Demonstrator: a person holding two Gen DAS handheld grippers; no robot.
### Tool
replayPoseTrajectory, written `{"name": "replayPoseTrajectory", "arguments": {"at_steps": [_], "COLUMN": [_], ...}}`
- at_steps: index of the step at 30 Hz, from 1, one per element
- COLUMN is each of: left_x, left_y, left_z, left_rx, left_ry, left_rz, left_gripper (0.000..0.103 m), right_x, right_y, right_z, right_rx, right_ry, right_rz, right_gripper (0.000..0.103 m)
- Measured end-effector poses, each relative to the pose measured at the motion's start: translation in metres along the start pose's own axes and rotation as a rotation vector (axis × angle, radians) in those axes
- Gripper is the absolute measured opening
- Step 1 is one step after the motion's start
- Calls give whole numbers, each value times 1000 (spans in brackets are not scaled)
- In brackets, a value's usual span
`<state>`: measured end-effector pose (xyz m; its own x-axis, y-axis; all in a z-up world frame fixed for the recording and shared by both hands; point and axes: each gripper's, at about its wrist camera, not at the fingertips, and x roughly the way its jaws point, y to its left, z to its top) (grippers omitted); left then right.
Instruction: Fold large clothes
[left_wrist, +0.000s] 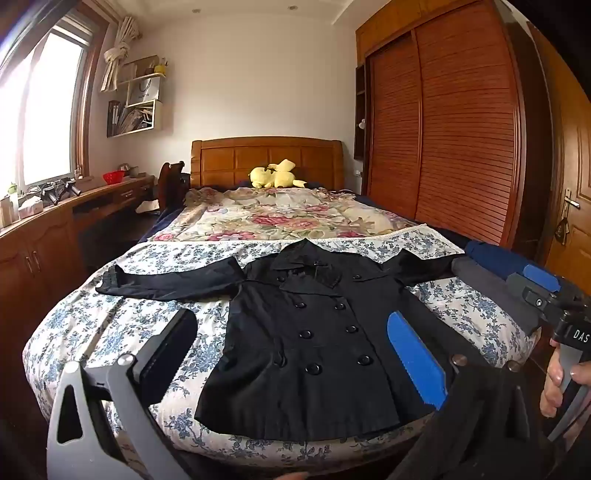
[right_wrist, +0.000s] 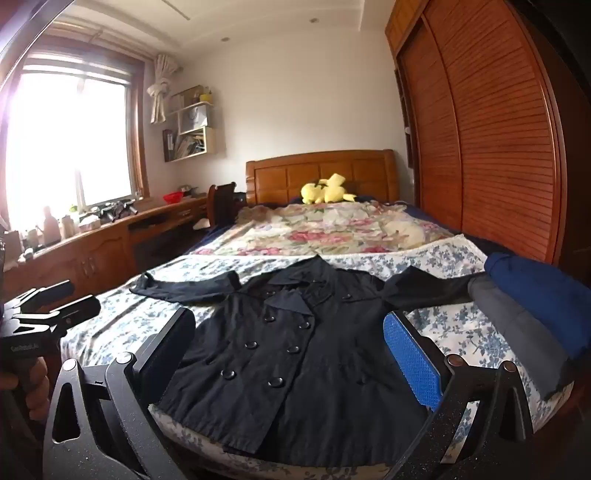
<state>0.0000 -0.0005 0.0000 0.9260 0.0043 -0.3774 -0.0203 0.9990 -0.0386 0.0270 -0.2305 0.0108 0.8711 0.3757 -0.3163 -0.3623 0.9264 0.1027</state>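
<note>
A black double-breasted coat lies flat, front up, on the blue-flowered sheet at the foot of the bed, both sleeves spread out to the sides. It also shows in the right wrist view. My left gripper is open and empty, held above the coat's lower half. My right gripper is open and empty, also above the coat's lower half. The right gripper shows at the right edge of the left wrist view, and the left gripper at the left edge of the right wrist view.
Folded grey and blue clothes lie at the bed's right edge. A yellow plush toy sits by the headboard. A wooden wardrobe stands at the right, a desk under the window at the left.
</note>
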Motion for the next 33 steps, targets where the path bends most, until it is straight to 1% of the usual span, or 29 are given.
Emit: {"name": "replayPoseTrajectory", "arguments": {"at_steps": [2, 16, 18, 26, 33], "left_x": [1, -1, -5, -7, -8], "left_y": [-1, 6, -2, -5, -9], "left_z": [0, -1, 2, 2, 4], "left_rx": [1, -8, 0, 5, 8], "left_ry": [1, -9, -10, -12, -14], "left_rz": [1, -4, 1, 1, 0], "left_gripper": [103, 103, 103, 103, 103], "right_x": [0, -1, -1, -2, -1], "right_y": [0, 2, 2, 3, 6], "right_z": [-1, -3, -3, -1, -5], "right_rx": [-7, -11, -12, -10, -10], "right_ry": [-13, -9, -8, -7, -7], "right_rz": [-1, -2, -1, 0, 1], "right_gripper": [103, 103, 103, 103, 103]}}
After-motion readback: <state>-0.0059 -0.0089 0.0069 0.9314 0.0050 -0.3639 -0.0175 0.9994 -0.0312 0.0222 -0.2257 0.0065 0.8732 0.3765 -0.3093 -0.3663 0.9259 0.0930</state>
